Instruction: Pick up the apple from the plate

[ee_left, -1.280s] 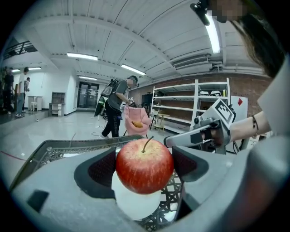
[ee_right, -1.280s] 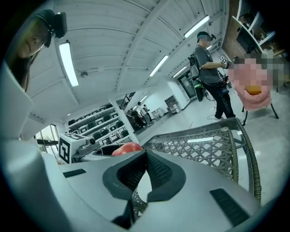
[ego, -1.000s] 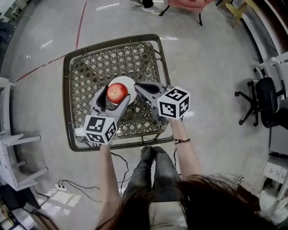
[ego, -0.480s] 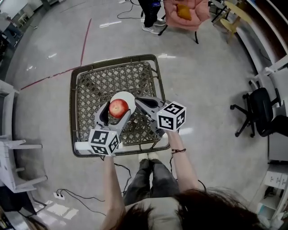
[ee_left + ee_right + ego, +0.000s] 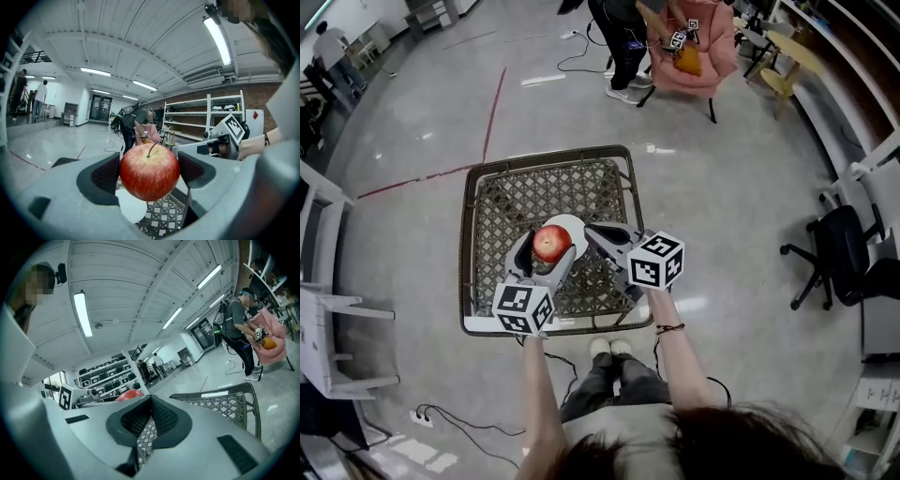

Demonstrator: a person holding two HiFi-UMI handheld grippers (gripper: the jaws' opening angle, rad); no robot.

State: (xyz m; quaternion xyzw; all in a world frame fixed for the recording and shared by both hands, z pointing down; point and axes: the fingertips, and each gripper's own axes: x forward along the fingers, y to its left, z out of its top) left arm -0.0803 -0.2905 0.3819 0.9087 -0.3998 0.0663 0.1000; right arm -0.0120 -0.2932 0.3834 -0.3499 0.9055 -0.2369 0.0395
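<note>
A red apple (image 5: pixel 551 243) sits between the jaws of my left gripper (image 5: pixel 549 247), which is shut on it. In the left gripper view the apple (image 5: pixel 150 172) hangs stem up, above the white plate (image 5: pixel 131 209). Part of the plate (image 5: pixel 573 225) shows behind the apple on the wicker table (image 5: pixel 497 202). My right gripper (image 5: pixel 593 232) is just right of the apple, shut with nothing in it. In the right gripper view its pads (image 5: pixel 154 418) meet, and the apple (image 5: pixel 127 396) peeks over the left jaw.
The wicker table's rim (image 5: pixel 220 394) runs to the right of the right gripper. A person stands by a pink armchair (image 5: pixel 694 52) at the back. An office chair (image 5: pixel 839 244) is at the right, white furniture (image 5: pixel 323 281) at the left, a cable (image 5: pixel 469 422) on the floor.
The head view has pulled back and the table looks smaller. My left gripper keeps its hold on the apple, now nearer the table's front. The right gripper stays beside it.
</note>
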